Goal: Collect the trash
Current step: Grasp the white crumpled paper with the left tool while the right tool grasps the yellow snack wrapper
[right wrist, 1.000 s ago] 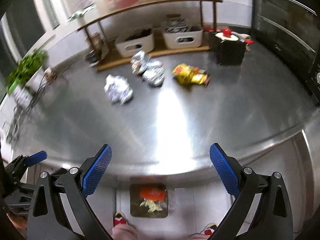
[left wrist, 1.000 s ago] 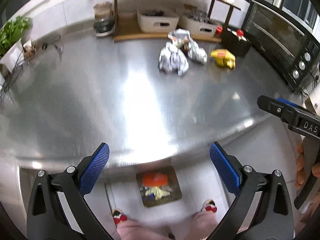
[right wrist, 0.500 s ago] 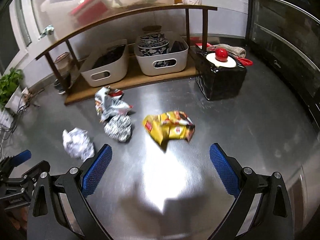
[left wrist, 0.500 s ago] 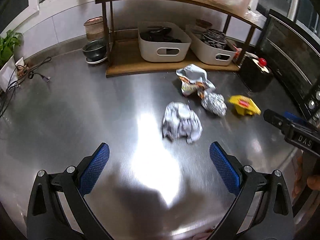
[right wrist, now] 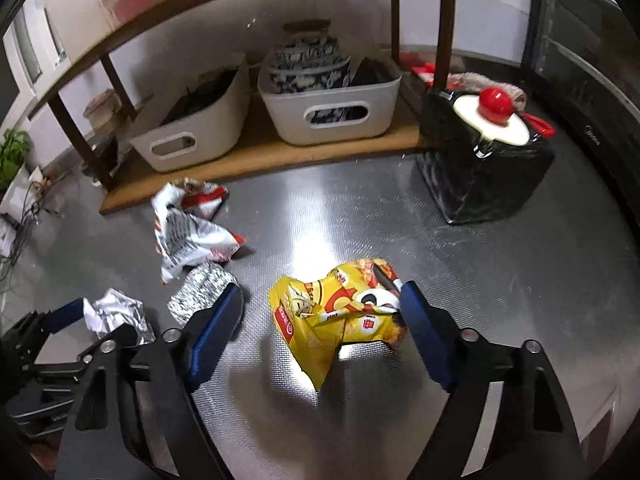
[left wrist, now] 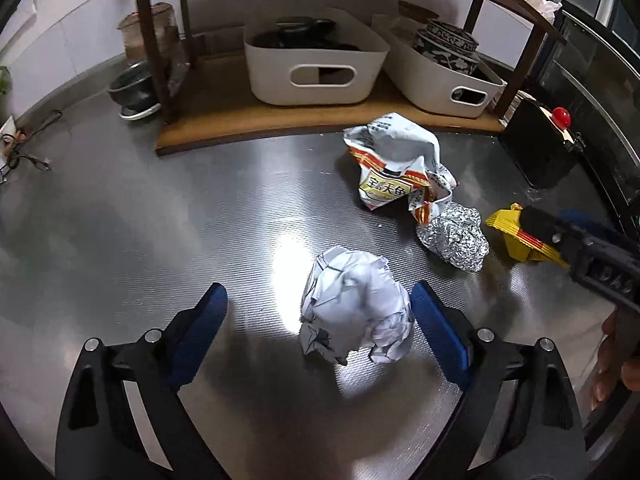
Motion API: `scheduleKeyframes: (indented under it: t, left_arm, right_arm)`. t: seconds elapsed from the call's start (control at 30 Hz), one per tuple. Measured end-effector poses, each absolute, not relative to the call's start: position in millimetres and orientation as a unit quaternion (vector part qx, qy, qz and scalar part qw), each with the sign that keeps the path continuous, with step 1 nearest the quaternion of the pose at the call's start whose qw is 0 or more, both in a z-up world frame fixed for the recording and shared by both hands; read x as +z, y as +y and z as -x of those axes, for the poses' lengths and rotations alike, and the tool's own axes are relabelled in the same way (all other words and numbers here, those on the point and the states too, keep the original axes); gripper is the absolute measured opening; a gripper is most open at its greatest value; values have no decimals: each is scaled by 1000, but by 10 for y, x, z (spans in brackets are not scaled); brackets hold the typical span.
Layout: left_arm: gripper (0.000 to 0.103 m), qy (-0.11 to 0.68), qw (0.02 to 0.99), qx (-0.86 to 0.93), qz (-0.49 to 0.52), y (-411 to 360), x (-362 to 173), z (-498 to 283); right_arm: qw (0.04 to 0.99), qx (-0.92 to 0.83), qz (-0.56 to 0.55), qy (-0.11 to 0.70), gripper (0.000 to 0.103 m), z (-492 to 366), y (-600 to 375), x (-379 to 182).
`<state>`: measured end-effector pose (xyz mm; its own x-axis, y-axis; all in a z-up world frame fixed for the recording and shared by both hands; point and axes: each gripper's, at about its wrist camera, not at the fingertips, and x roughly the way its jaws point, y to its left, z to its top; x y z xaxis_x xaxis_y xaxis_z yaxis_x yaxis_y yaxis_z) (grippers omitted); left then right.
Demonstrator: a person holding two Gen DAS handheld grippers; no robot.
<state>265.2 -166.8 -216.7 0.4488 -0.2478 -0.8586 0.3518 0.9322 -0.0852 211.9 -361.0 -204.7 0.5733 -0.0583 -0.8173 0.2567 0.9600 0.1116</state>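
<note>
On the steel counter lie a crumpled white paper ball (left wrist: 356, 304), a foil ball (left wrist: 454, 238), a white-and-red snack wrapper (left wrist: 394, 172) and a yellow snack bag (right wrist: 340, 320). My left gripper (left wrist: 318, 322) is open, its jaws astride the paper ball, which sits close to the right finger. My right gripper (right wrist: 322, 326) is open, its jaws astride the yellow bag. The yellow bag also shows in the left wrist view (left wrist: 516, 236), partly hidden by the right gripper. The paper ball (right wrist: 116, 314), foil ball (right wrist: 200, 294) and wrapper (right wrist: 188, 236) show in the right wrist view.
A wooden shelf (left wrist: 280, 120) at the back holds two white bins (left wrist: 312, 68) (right wrist: 332, 100). A black box with a red knob (right wrist: 484, 160) stands at the right, an oven (left wrist: 600, 92) beyond it. A dark bowl (left wrist: 134, 90) and cables (left wrist: 24, 148) are at the left.
Both grippers have moved forward and down over the counter. The left one now straddles the paper ball and the right one straddles the yellow bag. Both stay open.
</note>
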Motion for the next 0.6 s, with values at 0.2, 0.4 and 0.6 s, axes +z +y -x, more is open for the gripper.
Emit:
scheduleKeyframes:
  t: [0.2,0.4,0.6]
  left_arm:
    - [77,498,843,-194,-53,-1776,-2202,-2686]
    - [58,506,835,-207,-58,-1902,-2281,-2726]
    - [42,501,836,-214,-59,-1935,-2271,-2716]
  right_arm:
    - [879,-98,-94,457,67,-2131,-3643,-2130]
    - [878,-96,-94,460,30,-2107,-3694,-2151]
    - [878,-90,-105,459,24,-2025,-3748,-2153]
